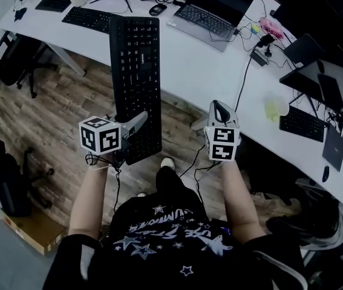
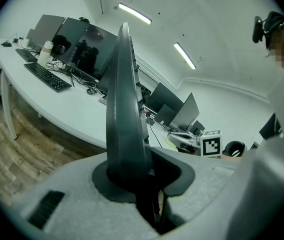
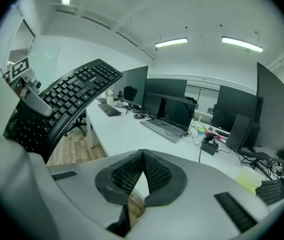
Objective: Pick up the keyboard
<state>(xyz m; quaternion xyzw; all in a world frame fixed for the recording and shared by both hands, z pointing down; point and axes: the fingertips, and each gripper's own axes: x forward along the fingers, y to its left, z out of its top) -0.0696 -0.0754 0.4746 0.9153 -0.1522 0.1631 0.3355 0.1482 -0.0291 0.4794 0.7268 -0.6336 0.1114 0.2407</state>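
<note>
Left gripper (image 1: 136, 121) holds keyboard (image 1: 136, 71) near desk (image 1: 201, 65).

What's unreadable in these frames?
- Head view: near end of the held keyboard is hidden behind the left gripper.
- Left gripper view: the keyboard is edge-on, so its keys and the pad contact are hidden.
- Right gripper view: the keyboard's lower end is lost in the dark picture edge.
- Key lettering: too small everywhere.

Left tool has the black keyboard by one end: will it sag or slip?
Probably stiff: the keyboard runs straight from the left tool, no visible droop. Held at one end only, it may pivot or slip in the grip.
</note>
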